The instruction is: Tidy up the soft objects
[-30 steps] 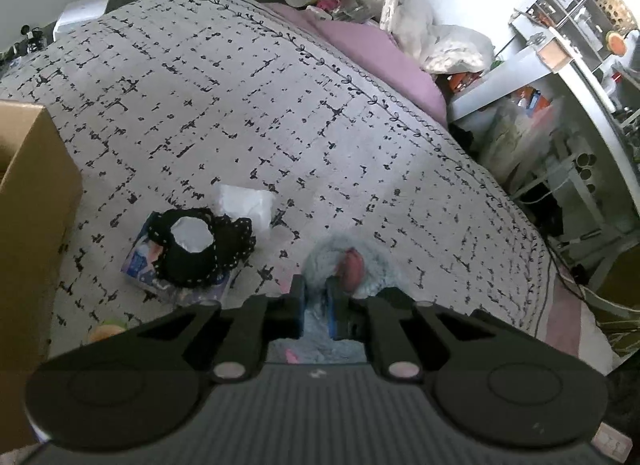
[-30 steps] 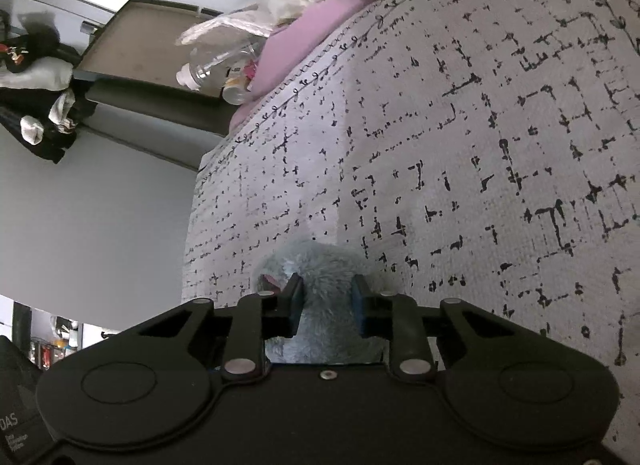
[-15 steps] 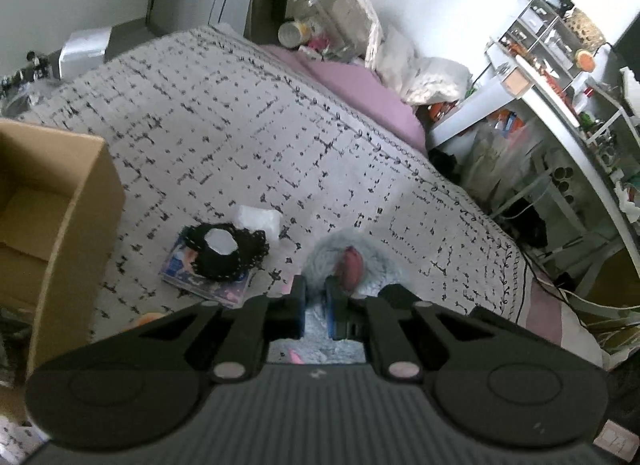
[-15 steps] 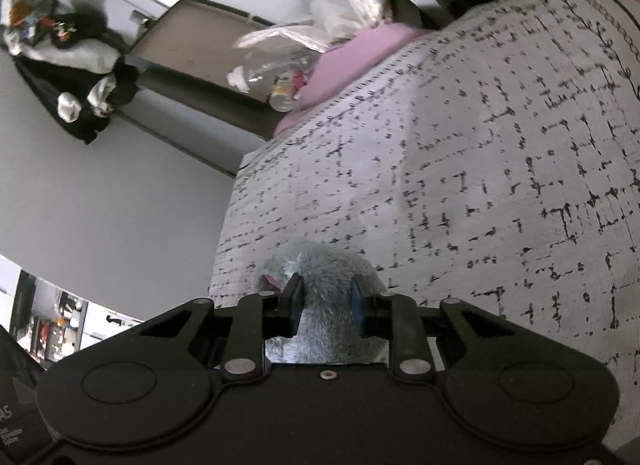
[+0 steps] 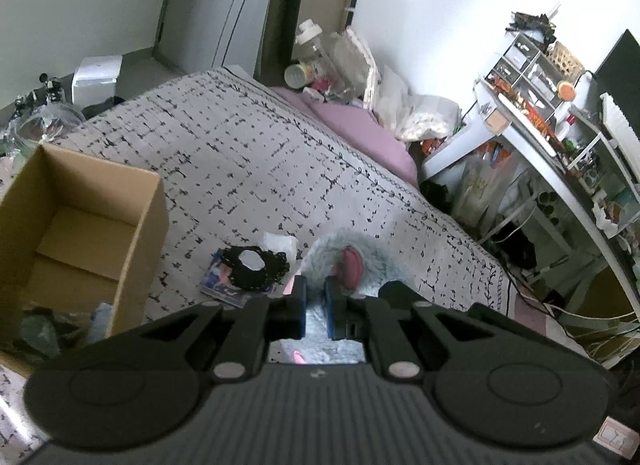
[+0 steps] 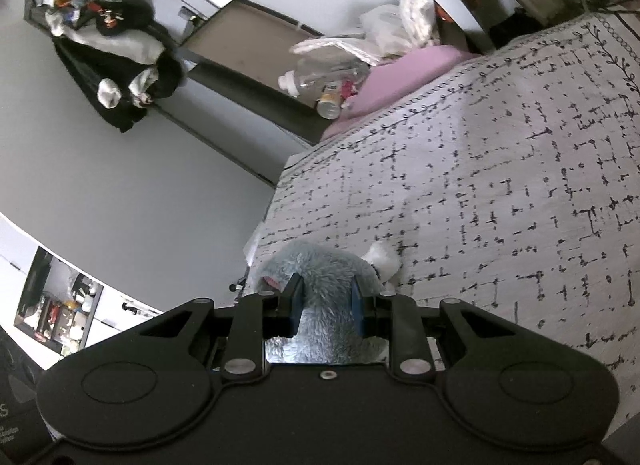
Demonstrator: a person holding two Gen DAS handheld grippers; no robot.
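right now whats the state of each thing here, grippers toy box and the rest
left gripper: shut on the plush toy
right gripper: shut on the plush toy
plush toy: gripped from both sides
cardboard box: open on top
black pouch: lying on the bed

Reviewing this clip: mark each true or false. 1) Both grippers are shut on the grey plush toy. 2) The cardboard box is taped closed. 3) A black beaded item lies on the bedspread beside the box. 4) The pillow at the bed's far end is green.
1) True: the left gripper and right gripper each clamp the grey plush toy.
2) False: the cardboard box is open at the top.
3) True: the black beaded item lies on the bedspread.
4) False: the pillow is pink.
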